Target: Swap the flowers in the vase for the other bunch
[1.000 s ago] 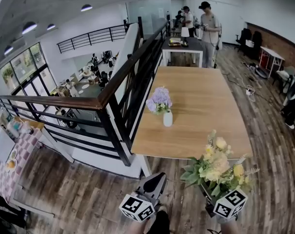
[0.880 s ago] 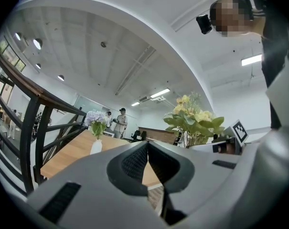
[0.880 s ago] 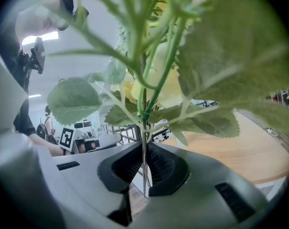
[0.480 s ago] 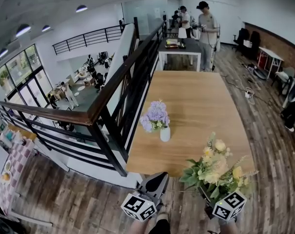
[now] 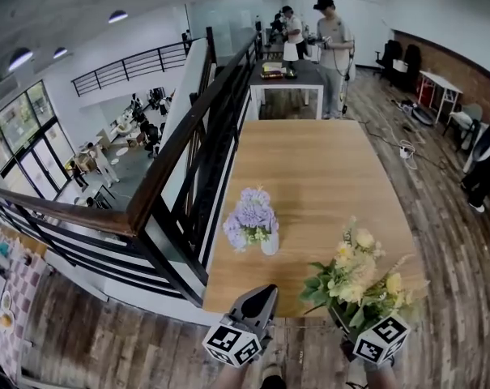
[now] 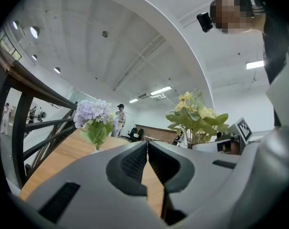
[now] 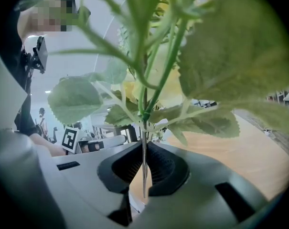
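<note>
A small white vase (image 5: 270,243) with a bunch of purple flowers (image 5: 248,215) stands near the front left of the long wooden table (image 5: 325,168). The purple flowers (image 6: 92,113) also show ahead in the left gripper view. My right gripper (image 5: 342,324) is shut on the stems of a yellow bunch (image 5: 360,278), held upright over the table's front edge. In the right gripper view the thin stems (image 7: 144,166) run between the closed jaws (image 7: 144,168). My left gripper (image 5: 265,292) is shut and empty, just short of the table's front edge, below the vase.
A black railing with a wooden top rail (image 5: 188,136) runs along the table's left side, with an open drop to a lower floor beyond. Two people (image 5: 330,39) stand by a dark table (image 5: 289,75) at the far end. Chairs and cables (image 5: 406,148) lie at the right.
The table and vase have come closer in the head view. Both grippers stay shut, the right one still holding the yellow bunch.
</note>
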`<state>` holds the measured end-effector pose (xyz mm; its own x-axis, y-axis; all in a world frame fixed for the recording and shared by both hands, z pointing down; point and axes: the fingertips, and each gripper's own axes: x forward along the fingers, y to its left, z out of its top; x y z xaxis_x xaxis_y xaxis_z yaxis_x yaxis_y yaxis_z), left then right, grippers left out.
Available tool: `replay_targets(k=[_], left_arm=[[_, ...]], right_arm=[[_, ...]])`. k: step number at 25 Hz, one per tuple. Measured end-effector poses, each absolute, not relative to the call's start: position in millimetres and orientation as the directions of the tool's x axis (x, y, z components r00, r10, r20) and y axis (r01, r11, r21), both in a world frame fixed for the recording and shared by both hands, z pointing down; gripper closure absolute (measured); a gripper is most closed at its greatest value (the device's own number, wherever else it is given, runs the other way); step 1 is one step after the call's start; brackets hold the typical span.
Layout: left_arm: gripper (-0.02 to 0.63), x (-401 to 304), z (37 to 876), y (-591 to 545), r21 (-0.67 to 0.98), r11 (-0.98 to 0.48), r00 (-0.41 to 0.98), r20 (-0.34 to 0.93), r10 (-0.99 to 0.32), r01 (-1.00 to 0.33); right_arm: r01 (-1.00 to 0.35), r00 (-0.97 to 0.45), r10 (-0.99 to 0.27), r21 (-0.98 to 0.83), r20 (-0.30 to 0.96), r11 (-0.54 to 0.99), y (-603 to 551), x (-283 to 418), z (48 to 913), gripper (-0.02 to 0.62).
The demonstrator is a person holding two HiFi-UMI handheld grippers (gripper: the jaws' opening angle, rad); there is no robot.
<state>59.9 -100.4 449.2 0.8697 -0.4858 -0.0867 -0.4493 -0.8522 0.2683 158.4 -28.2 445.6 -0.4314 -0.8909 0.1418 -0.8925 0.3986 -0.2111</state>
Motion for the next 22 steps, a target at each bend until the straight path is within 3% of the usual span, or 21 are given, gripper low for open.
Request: replay_targets(k=[18,22], left_arm=[[0.594,84.8,478.6,-164.4,0.324,-0.814,0.851,-0.051,-0.523,-0.481],[0.529,95.6,486.5,-183.9,0.342,-0.791,0.835,-0.034,-0.55,-0.507]], right_arm=[[-0.888,-0.43,-0.892,-0.248,0.142,0.388,-94.1,185.4,452.9,0.548],[-0.876,-0.459,-0.875,-0.24,0.153,0.418,-113.5,194.0,454.3,0.548]])
